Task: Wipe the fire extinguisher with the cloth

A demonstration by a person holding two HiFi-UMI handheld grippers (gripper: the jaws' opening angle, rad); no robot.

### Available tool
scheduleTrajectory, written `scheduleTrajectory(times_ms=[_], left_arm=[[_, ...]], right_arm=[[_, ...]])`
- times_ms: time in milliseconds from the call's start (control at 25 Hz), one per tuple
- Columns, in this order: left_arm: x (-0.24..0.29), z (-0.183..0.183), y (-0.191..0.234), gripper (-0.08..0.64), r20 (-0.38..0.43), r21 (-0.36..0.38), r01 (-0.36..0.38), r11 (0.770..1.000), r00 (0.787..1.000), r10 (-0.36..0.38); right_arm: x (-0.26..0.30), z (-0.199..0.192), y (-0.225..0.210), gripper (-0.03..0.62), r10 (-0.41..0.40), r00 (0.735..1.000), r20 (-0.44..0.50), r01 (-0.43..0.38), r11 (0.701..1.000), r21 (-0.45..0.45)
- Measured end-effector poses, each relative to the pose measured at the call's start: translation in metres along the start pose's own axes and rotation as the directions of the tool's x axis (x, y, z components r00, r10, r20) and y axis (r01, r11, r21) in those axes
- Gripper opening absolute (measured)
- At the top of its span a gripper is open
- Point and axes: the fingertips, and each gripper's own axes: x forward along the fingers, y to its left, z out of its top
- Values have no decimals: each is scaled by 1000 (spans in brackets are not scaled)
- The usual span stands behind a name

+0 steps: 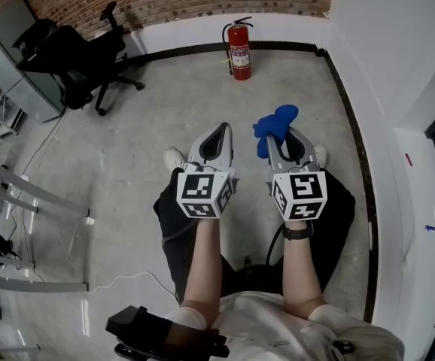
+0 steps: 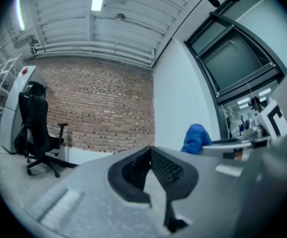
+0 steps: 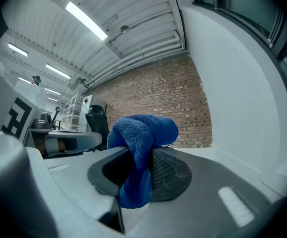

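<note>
Left claw (image 1: pixel 219 135): jaws closed together, nothing between them. Right claw (image 1: pixel 284 138): jaws clamped on blue cloth (image 1: pixel 276 121), which bunches above the tips. Both are held side by side over the concrete floor (image 1: pixel 165 111). Red fire extinguisher (image 1: pixel 239 50): upright on floor at far wall's foot, well apart from both claws. Black office chair (image 1: pixel 74 59): far left.

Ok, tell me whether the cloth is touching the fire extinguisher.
Apart. The head view shows the cloth, clamped in the right gripper, with floor between it and the fire extinguisher.
</note>
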Motion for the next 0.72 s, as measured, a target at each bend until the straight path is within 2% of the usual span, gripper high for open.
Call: scheduleTrajectory(times_ms=[200, 520, 720], left_arm=[[44, -1, 15, 2, 1, -9, 14, 1000, 1000, -14], [113, -6, 69, 2, -4, -24, 13, 1000, 1000, -13], [154, -19, 87, 2, -8, -55, 19, 998, 1000, -20]], right_arm=[[48, -1, -17, 92, 9, 1000, 0, -9, 1000, -2], [131, -2, -32, 92, 7, 1000, -6, -7, 1000, 4], [171, -16, -45, 92, 14, 999, -35, -14, 1000, -10]])
